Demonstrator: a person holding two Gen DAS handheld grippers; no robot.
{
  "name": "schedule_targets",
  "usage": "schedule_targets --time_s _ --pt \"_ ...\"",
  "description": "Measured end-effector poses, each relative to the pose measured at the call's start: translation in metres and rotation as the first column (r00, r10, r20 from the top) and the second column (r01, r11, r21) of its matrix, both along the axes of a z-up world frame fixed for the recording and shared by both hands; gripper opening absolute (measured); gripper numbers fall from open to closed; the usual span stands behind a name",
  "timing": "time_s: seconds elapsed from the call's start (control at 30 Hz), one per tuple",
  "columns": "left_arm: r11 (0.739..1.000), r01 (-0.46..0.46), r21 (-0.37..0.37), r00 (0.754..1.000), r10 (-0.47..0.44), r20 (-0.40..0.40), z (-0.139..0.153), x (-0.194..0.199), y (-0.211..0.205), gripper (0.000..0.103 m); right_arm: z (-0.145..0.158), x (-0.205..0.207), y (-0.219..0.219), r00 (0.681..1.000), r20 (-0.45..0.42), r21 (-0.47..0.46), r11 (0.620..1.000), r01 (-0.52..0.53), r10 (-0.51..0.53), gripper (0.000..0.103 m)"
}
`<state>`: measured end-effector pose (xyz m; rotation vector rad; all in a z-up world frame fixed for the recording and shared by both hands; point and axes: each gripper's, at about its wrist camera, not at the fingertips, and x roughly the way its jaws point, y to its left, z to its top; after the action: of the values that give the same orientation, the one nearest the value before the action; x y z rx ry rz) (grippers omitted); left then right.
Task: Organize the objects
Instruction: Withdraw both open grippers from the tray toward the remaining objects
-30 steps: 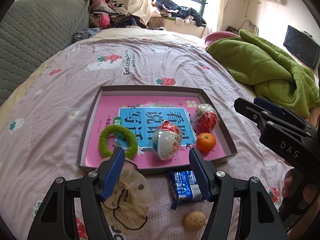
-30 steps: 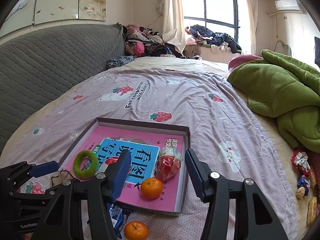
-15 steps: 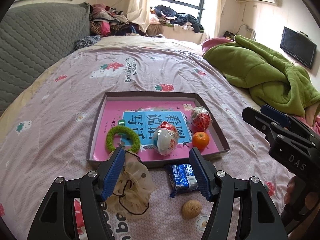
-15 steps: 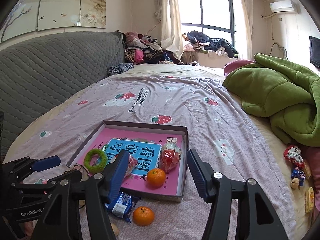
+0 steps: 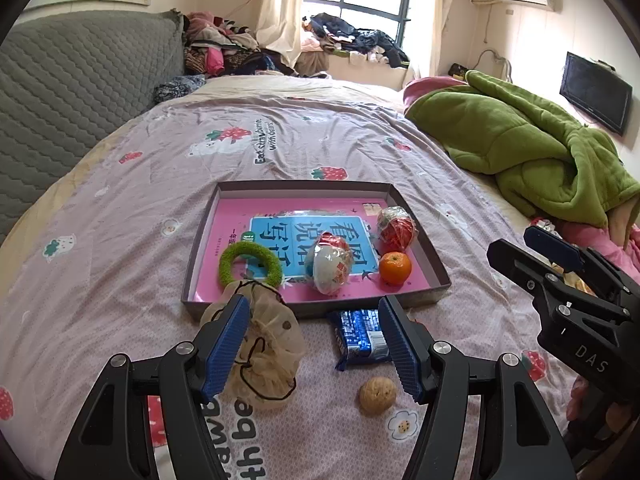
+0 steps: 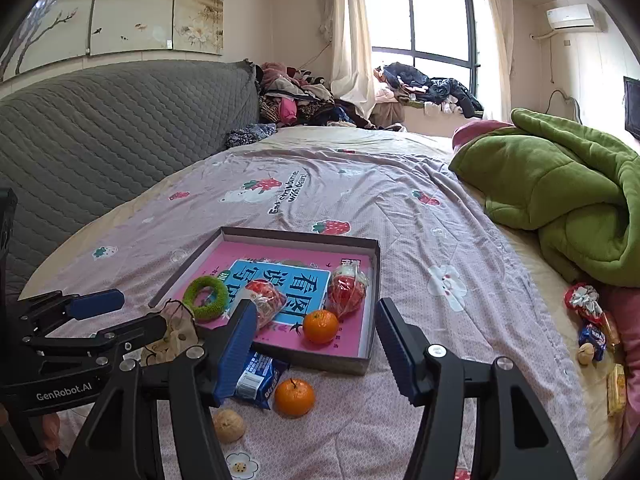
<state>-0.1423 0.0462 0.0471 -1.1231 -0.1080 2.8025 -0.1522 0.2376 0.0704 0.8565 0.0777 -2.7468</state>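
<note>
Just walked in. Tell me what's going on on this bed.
Someone is tidying loose things into the shallow box on the bed. It already holds a green ring, two wrapped snacks and a tangerine. Both grippers, left and right, are open and holding nothing. Still outside the box: a beige scrunchie, a blue packet, a walnut and a second tangerine.

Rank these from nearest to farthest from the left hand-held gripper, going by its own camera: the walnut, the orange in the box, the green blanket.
Measured from the left hand-held gripper:
1. Walnut: on the bedsheet, just inside the right finger.
2. Orange: inside the box, near its front right corner.
3. Green blanket: heaped far off on the bed's right side.
</note>
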Motion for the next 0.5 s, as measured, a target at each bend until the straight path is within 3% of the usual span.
schedule_targets --time_s 0.5 --pt "1.000 0.001 -0.014 1.000 -0.001 -0.002 0.002 0.022 0.005 0.069 -0.001 0.015 0.005 1.000 -0.005 -0.002 1.000 -0.018 0.018 0.061"
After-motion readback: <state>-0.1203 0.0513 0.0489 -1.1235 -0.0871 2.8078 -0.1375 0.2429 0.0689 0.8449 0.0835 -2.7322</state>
